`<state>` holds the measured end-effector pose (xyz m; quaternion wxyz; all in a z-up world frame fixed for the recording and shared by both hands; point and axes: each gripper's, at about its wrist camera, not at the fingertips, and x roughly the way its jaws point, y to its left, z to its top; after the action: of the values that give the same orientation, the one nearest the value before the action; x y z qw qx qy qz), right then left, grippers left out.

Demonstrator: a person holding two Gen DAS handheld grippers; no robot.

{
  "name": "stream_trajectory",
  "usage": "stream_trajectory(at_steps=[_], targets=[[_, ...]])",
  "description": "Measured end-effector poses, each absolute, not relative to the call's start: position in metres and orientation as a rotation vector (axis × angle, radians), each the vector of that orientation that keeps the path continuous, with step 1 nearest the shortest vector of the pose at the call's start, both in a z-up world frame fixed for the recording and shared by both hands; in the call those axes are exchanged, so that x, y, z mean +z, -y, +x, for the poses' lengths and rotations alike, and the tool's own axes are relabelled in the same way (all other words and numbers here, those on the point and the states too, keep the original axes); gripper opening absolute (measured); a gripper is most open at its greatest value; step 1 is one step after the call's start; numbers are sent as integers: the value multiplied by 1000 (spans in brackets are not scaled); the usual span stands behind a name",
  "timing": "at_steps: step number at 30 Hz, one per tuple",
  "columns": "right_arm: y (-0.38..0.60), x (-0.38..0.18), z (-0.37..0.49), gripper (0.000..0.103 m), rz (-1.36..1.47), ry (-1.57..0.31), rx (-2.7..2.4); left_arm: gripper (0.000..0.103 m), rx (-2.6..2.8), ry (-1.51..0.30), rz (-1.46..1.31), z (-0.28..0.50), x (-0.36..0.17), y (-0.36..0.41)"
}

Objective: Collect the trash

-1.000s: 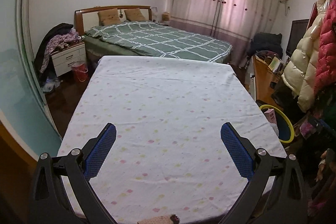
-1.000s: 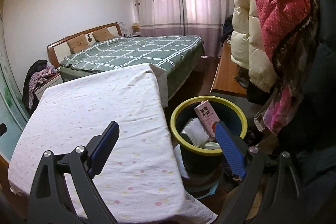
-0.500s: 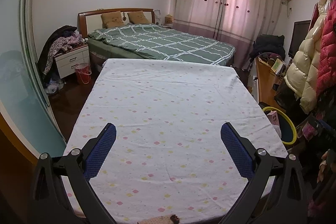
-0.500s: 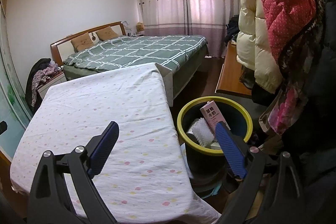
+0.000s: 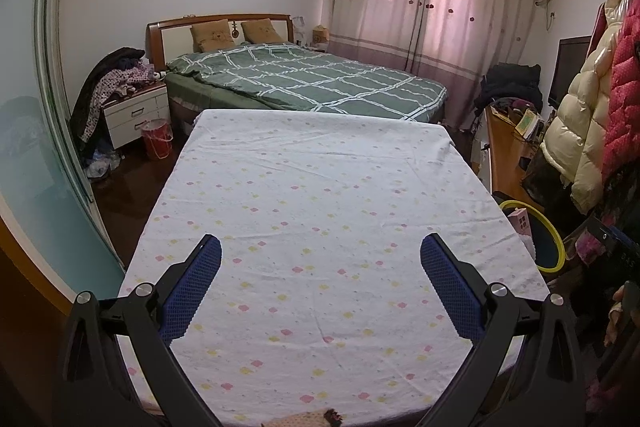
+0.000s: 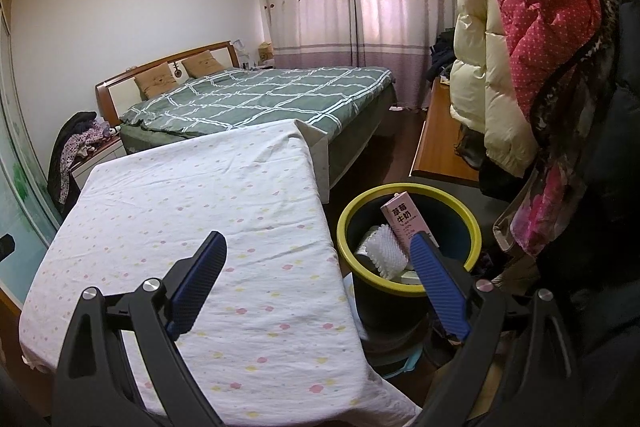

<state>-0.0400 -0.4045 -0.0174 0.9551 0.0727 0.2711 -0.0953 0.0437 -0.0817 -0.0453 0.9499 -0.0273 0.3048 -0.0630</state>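
Both grippers stood open and empty. The left gripper (image 5: pixel 320 263) hovered over the middle of the bench (image 5: pixel 320 187), whose spotted cloth carried no visible trash. The right gripper (image 6: pixel 320 259) was held over the bench's right edge, its right finger overlapping the bin (image 6: pixel 460 215) on the floor just beside the bench. The trash lay inside the bin: a pink carton (image 6: pixel 404 223) leaning upright, long axis near vertical, and a white brush (image 6: pixel 386 251) beside it. The right gripper was nearer the bin (the left view showed only the rim). The bin's lower contents were hidden. A small knitted item (image 5: pixel 308 419) at the bench's near edge was cut off and could not be identified.
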Motion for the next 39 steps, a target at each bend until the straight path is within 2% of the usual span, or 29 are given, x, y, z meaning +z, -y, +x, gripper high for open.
stream_trajectory(at_steps=[39], targets=[[401,-19,-37,89,146,-554,-190,98,-152,-629,-53,49,-51,80]])
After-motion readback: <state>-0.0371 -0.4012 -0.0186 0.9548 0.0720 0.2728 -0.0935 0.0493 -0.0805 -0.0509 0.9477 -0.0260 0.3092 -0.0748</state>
